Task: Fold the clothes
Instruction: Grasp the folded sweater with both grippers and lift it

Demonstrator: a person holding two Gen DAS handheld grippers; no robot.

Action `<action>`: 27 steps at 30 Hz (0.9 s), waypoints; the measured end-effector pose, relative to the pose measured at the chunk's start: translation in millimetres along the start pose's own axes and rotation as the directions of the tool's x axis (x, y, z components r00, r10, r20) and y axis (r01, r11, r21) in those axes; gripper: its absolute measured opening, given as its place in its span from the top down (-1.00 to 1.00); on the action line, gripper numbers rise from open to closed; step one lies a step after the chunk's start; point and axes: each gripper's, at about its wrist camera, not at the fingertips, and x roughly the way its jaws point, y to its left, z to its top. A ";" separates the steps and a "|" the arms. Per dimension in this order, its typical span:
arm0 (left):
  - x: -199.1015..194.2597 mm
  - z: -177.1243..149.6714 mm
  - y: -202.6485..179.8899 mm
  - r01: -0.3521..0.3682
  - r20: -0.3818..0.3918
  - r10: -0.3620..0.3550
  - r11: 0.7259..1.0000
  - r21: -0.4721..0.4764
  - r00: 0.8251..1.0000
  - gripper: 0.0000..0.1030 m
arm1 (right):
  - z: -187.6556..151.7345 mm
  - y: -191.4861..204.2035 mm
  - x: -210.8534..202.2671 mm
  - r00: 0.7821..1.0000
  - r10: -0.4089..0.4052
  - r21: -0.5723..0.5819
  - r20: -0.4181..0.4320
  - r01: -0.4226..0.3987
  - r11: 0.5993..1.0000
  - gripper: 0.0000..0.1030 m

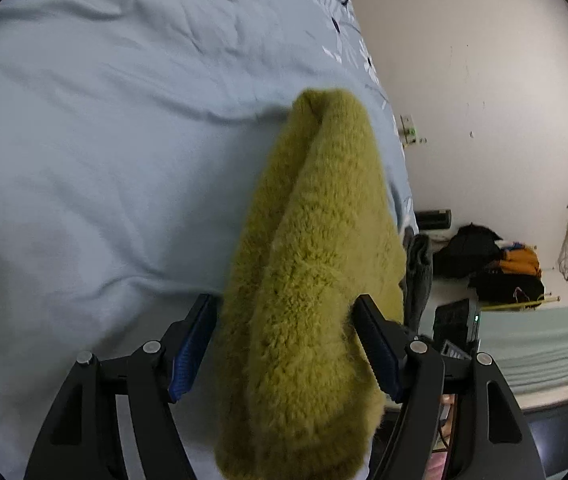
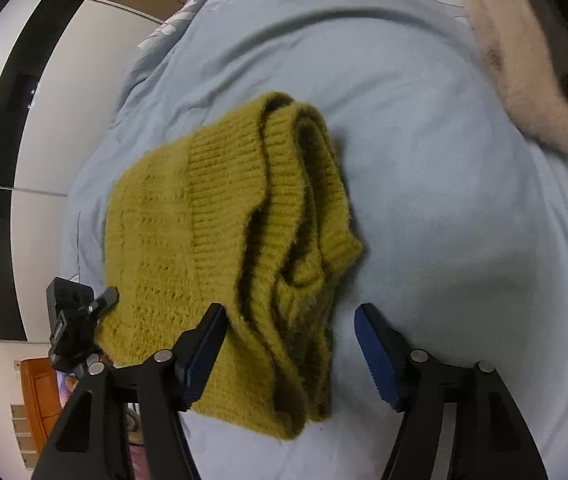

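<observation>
Mustard knit sweater (image 2: 236, 216) lies folded on the bed (image 2: 424, 200) — between both spread, unclamped tools: left tool (image 1: 284, 344), right tool (image 2: 290, 344).

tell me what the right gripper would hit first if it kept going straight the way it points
Most likely the folded mustard sweater: its bunched ribbed edge already lies between the open fingers of the right gripper, nearer the left one. Beyond it is only the light blue bedsheet. Depth is hard to judge through the fisheye.

Pale blue bed (image 1: 84, 160) – white wall (image 1: 484, 80) behind, clothes pile (image 1: 492, 264) by it; glossy black-and-white wardrobe (image 2: 24, 160) opposite.
</observation>
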 end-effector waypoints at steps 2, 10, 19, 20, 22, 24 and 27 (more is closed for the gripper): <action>0.5 0.0 1.9 0.009 -0.002 -0.009 1.000 -0.001 1.000 -0.40 | 1.8 2.4 4.2 1.000 -0.010 -0.003 0.005 0.010 1.000 -0.46; -8.0 -0.3 1.7 0.001 -0.002 -0.001 1.000 0.010 1.000 -0.40 | -0.3 17.5 14.3 0.997 -0.051 -0.029 0.050 0.053 0.998 -0.59; -12.6 1.6 2.7 -0.003 0.024 0.003 1.000 0.000 1.000 -0.24 | -8.6 8.8 3.2 0.990 0.030 0.034 0.141 -0.035 0.999 -0.44; -13.1 1.4 3.5 0.005 0.026 -0.005 1.000 -0.006 1.000 -0.13 | -9.5 6.8 1.2 0.988 0.038 0.043 0.151 -0.045 0.998 -0.37; -15.4 0.5 1.6 -0.002 0.036 0.002 1.000 -0.004 0.999 0.01 | -11.6 2.7 -1.5 0.985 0.045 0.059 0.165 -0.056 0.997 -0.04; -19.3 -1.2 -3.7 -0.023 0.050 0.022 1.000 0.010 0.999 0.16 | -15.0 -2.5 -1.6 0.984 0.062 0.081 0.168 -0.077 0.994 0.10; -26.4 -3.4 -17.4 -0.065 0.080 0.061 0.997 0.039 0.995 0.34 | -16.9 -6.7 -2.8 0.981 0.080 0.087 0.178 -0.096 0.992 0.24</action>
